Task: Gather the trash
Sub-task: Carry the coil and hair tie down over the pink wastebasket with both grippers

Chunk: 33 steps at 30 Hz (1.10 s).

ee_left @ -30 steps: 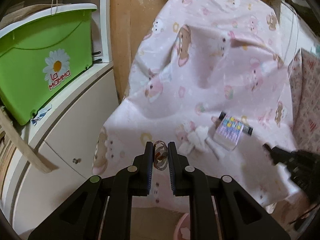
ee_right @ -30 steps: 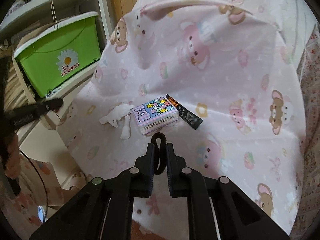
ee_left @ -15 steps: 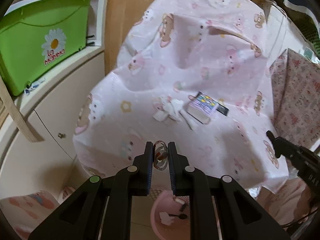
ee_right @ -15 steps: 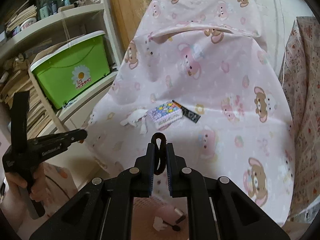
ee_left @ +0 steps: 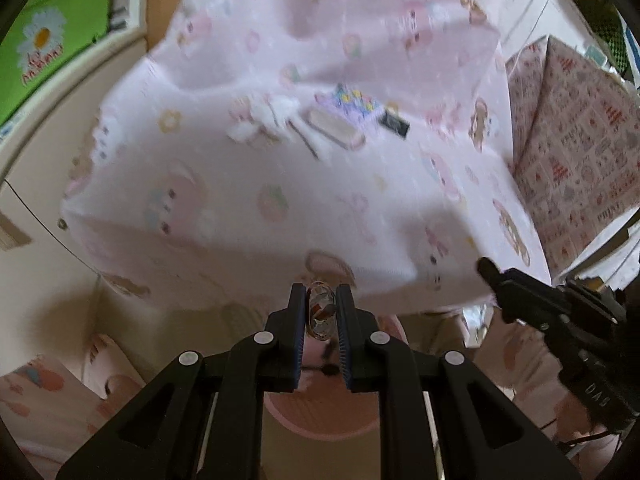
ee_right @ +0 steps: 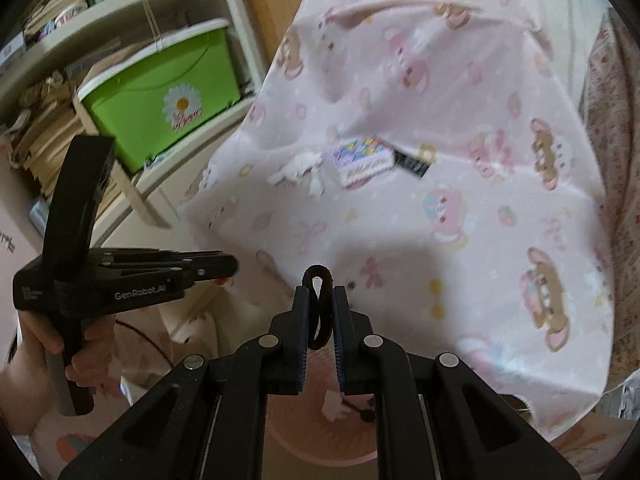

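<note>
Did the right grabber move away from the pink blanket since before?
Yes. The right gripper has pulled back and lower: the patterned packet on the pink blanket looks farther off, and a pink bin shows below.

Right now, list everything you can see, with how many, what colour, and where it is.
Crinkly wrapper: one, clear with red, in left gripper.
Hair tie: one, black, in right gripper.
Bin: one, pink, on floor below both grippers.
Tissue pack: one, pastel, on pink sheet.
Crumpled tissue: white, left of tissue pack.
Dark wrapper: one, black, right of tissue pack.
Pink sheet: one, cartoon print, draped.
Storage box: one, green, on shelf.
Left gripper: black, shut.
Right gripper: black, shut.
</note>
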{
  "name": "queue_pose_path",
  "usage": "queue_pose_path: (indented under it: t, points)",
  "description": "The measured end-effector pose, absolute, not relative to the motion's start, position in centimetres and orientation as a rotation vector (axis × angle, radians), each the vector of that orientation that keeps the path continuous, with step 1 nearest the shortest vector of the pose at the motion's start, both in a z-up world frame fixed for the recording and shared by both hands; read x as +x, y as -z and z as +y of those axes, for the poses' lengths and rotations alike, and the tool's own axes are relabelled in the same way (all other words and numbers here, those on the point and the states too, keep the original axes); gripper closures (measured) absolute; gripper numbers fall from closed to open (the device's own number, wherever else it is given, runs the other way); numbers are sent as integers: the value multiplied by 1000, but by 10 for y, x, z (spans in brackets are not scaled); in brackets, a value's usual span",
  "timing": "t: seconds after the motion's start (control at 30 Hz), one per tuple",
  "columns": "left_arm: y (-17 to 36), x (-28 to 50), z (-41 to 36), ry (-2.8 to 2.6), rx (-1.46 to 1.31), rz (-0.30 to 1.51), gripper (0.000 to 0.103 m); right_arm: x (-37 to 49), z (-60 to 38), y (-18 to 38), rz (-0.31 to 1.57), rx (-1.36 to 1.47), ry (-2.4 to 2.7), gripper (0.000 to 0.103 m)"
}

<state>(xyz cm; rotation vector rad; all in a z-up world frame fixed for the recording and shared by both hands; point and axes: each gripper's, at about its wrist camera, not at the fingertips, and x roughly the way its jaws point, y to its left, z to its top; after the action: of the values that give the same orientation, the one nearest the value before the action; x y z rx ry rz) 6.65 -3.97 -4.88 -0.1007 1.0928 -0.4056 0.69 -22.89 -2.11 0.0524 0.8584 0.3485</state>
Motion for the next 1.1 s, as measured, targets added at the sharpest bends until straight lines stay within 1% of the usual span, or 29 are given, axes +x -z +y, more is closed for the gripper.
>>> queue_pose_path:
  t: [0.27, 0.57, 0.9, 0.93, 1.1]
  points:
    - [73, 73, -39, 406, -138, 1206, 87, 16, -219, 58, 997, 31, -367, 91]
    - [130, 80, -54, 392, -101, 1429, 87, 26, -200, 118, 1219, -60, -356, 91]
    - [190, 83, -63, 339, -114, 1614, 87, 35, -192, 178, 1387, -193, -285, 91]
    - [193, 81, -64, 335, -114, 1623, 86, 37, -194, 182, 1393, -202, -272, 91]
    - [192, 77, -68, 343, -87, 1622, 69, 40, -199, 191, 1417, -197, -240, 90]
